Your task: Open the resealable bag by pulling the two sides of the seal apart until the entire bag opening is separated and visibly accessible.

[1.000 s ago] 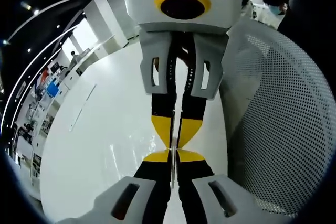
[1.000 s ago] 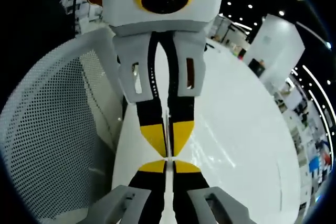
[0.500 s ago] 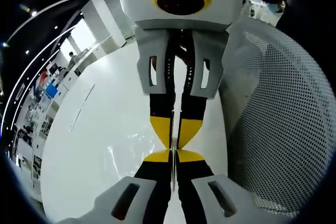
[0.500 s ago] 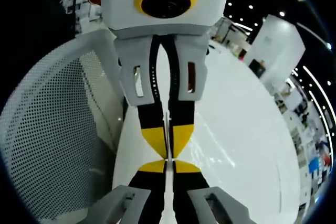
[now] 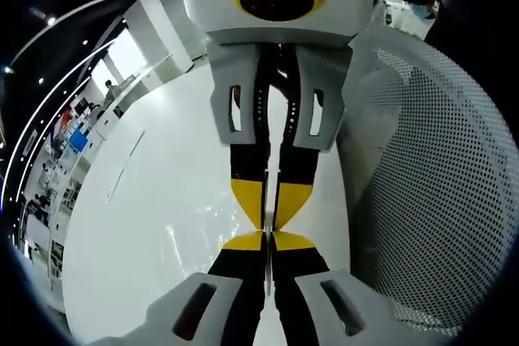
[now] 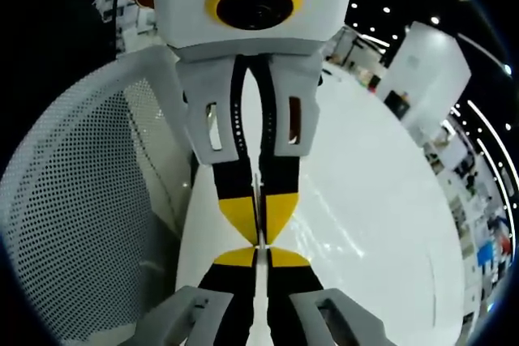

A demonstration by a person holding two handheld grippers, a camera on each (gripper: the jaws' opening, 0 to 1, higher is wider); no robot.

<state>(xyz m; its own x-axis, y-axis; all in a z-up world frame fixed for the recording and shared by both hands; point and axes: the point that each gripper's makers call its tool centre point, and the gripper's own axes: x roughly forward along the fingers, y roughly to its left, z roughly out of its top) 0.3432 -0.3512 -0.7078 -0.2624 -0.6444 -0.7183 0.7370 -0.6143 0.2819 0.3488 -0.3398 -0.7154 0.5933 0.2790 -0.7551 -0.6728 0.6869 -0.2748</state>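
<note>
Left gripper (image 5: 268, 238) tip to tip with right gripper (image 5: 268, 212) entering from 12 o'clock; both sets of fingers pressed together, pinching thin clear bag (image 5: 267, 265) edge between yellow pads; same meeting in right gripper view (image 6: 259, 246), bag (image 6: 258, 200) edge-on; white tabletop (image 5: 162, 200) beneath; perforated white chair (image 5: 438, 184) at 3 o'clock.

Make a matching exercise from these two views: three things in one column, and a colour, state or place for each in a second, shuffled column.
Things:
1. left hand-held gripper
2. perforated chair back
3. table

Descriptions:
A. glossy white surface below both grippers
B. white mesh dotted with small holes
C. shut on a thin clear bag edge, tips against the right hand-held gripper

Pairs: 1-C, 2-B, 3-A
</note>
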